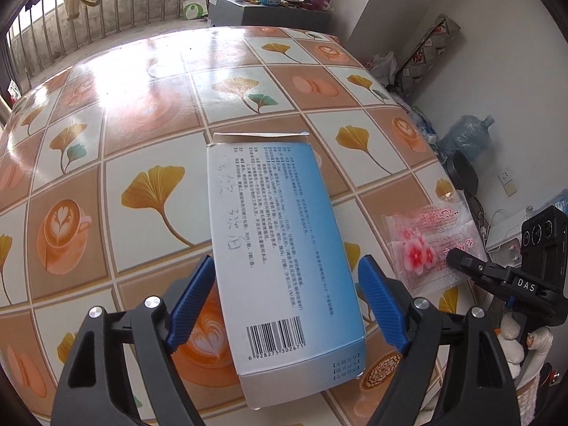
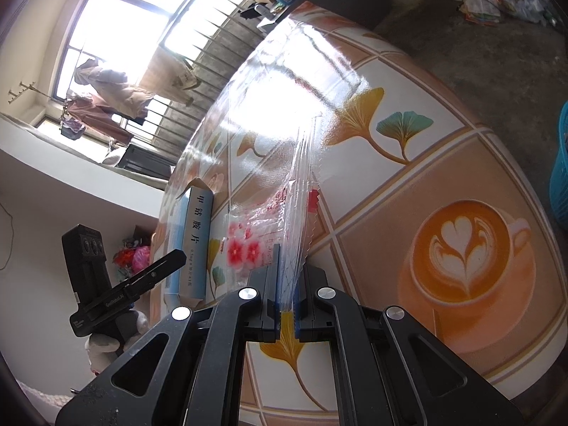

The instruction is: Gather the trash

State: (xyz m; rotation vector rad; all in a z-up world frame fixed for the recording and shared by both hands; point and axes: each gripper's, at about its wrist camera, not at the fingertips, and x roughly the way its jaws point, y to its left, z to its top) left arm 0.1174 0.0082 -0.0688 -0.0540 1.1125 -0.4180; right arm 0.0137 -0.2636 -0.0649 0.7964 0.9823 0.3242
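A white and blue medicine box (image 1: 280, 248) lies flat on the patterned table (image 1: 149, 135), barcode end nearest me. My left gripper (image 1: 285, 305) is open, its blue pads on either side of the box with gaps to both. A clear plastic wrapper with pink flowers (image 1: 429, 245) lies to the right of the box. My right gripper (image 2: 288, 284) is shut on that wrapper's edge (image 2: 280, 213). The box also shows in the right wrist view (image 2: 193, 241), left of the wrapper. The right gripper shows in the left wrist view (image 1: 461, 261) at the wrapper's right edge.
A blue plastic basket (image 2: 561, 167) stands on the floor beyond the table's right side. A water jug (image 1: 468, 135), bags and clutter sit on the floor by the wall. A cabinet with bottles (image 1: 269, 7) stands beyond the table's far edge.
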